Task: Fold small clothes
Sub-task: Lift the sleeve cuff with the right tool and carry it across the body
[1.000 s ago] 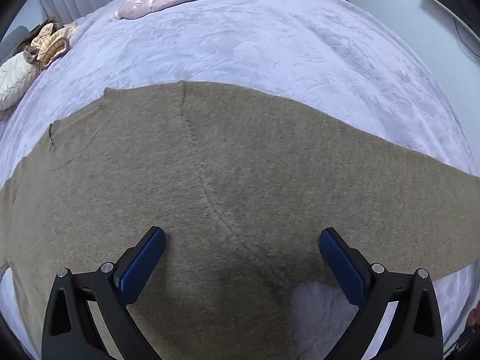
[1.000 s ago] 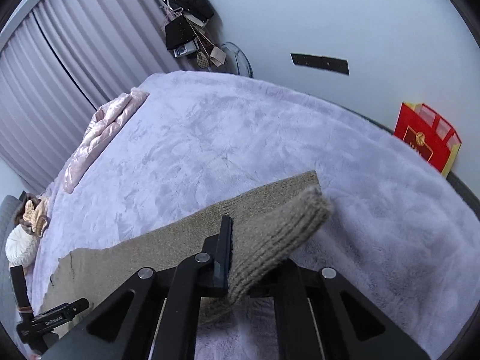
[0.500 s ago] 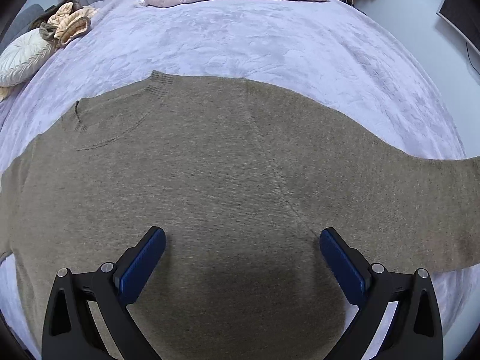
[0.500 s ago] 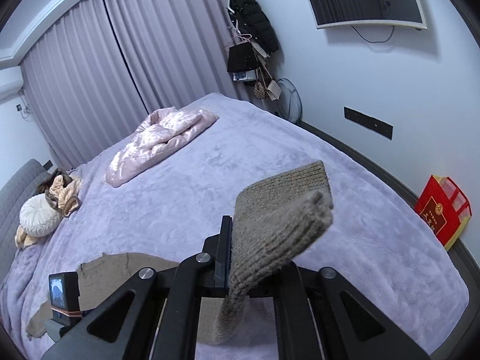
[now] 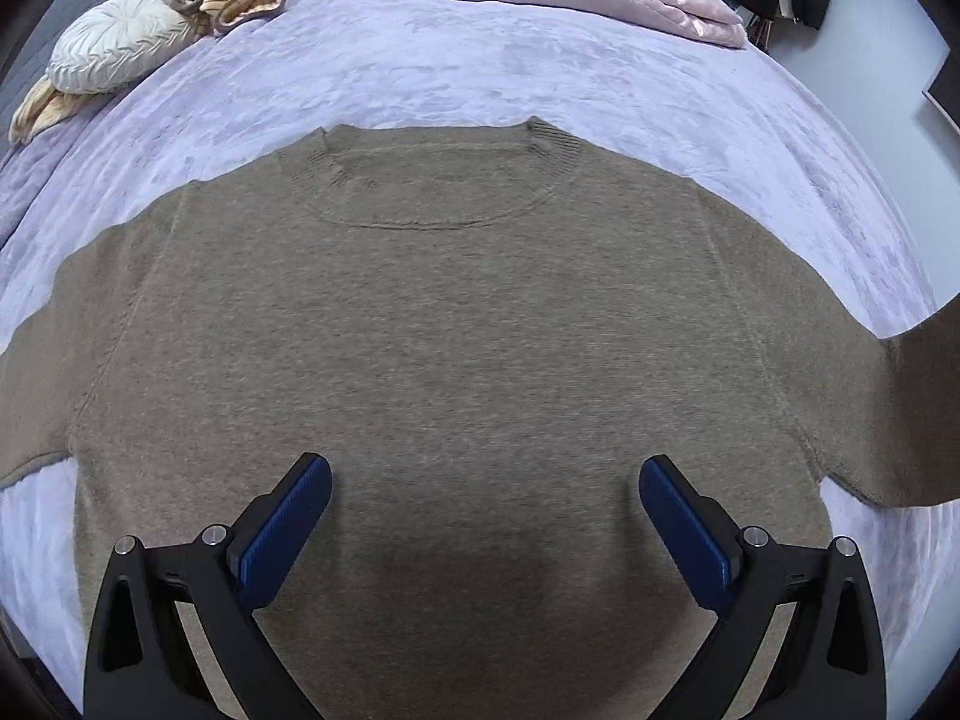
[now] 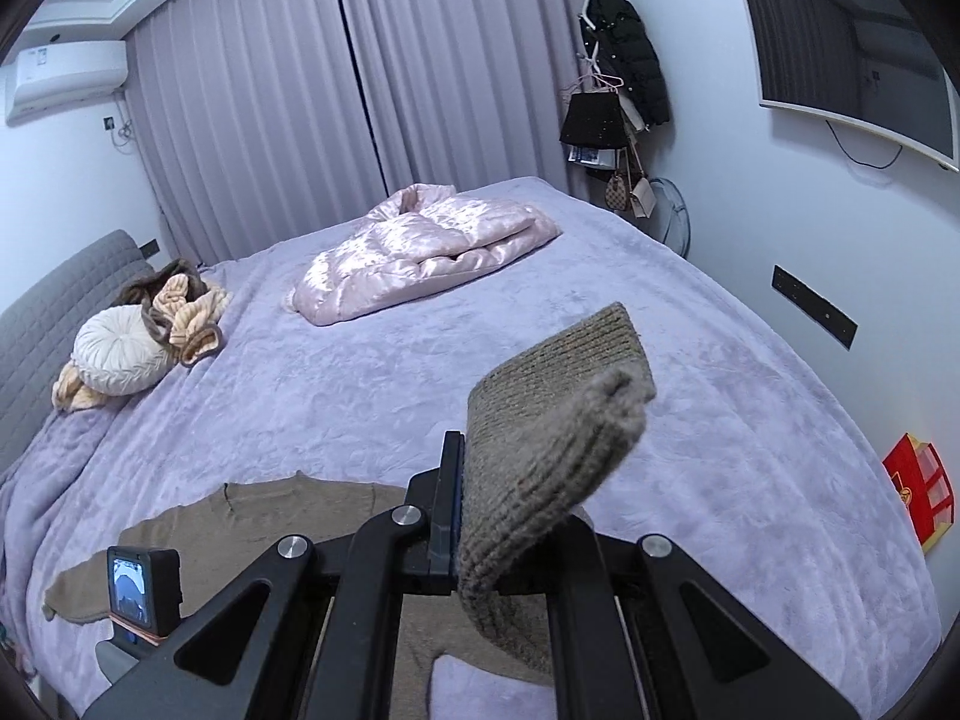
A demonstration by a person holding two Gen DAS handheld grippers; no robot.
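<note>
Since the earlier frame, the ribbed cuff (image 6: 558, 414) has been lifted clear of the bed (image 6: 720, 420), clamped in the closed right hand-held gripper (image 6: 465, 510). The brown sweater (image 5: 450, 330) is spread flat on the bed, neckline at the far side. The left hand-held gripper (image 5: 486, 516) is held over its near middle, jaws wide apart and empty. The raised sleeve runs off to the right, so the right hand is judged nearer for folding it leftwards across the body.
</note>
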